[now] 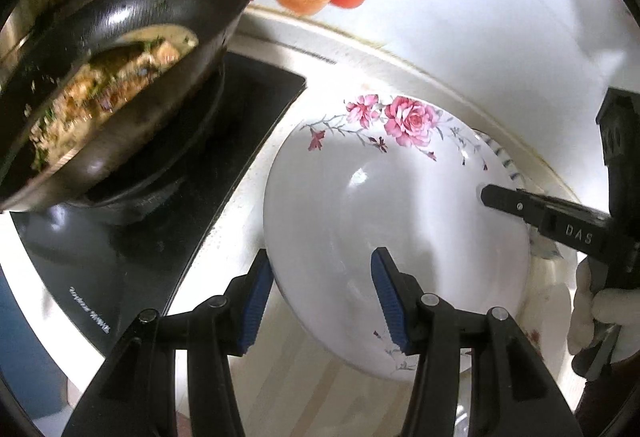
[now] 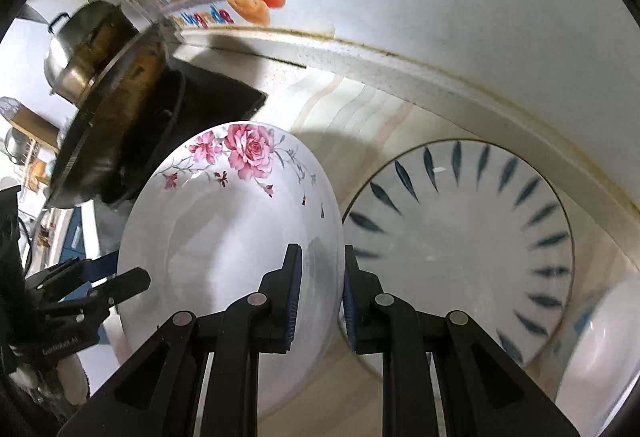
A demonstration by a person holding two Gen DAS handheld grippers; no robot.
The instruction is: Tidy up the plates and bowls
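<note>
The right gripper (image 2: 318, 293) is pinching the right-hand rim of the rose-patterned plate (image 2: 224, 237), one finger lying over the plate's face and the other behind its edge, jaws narrowed to the thickness of the rim. The plate is hanging tilted above the counter (image 2: 360, 109), lifted off it as far as the right wrist view shows, with its rose sprig at the far edge beyond the fingertips.

The left gripper (image 1: 322, 301) is standing wide open and holding nothing; its right finger is lying over the plate's near face and its left finger is sitting just outside the left rim, so the rim is passing between the two pads (image 1: 384, 297).

Just past the right gripper's outer finger, a blue-leaf plate (image 2: 472, 237) is lying on the counter, with the edge of another white dish (image 2: 600, 357) further out. The likely step is stacking the rose plate on the blue-leaf one. Doing it well probably means keeping the single-edge pinch firm while levelling the plate, steadying the free rim with the open left fingers, and lowering it centred rather than sliding it.

Beyond the left fingertips, a wok of cooked food (image 1: 104, 77) is sitting on the black stove (image 1: 180, 197); the plate's swing should be staying clear of it.
</note>
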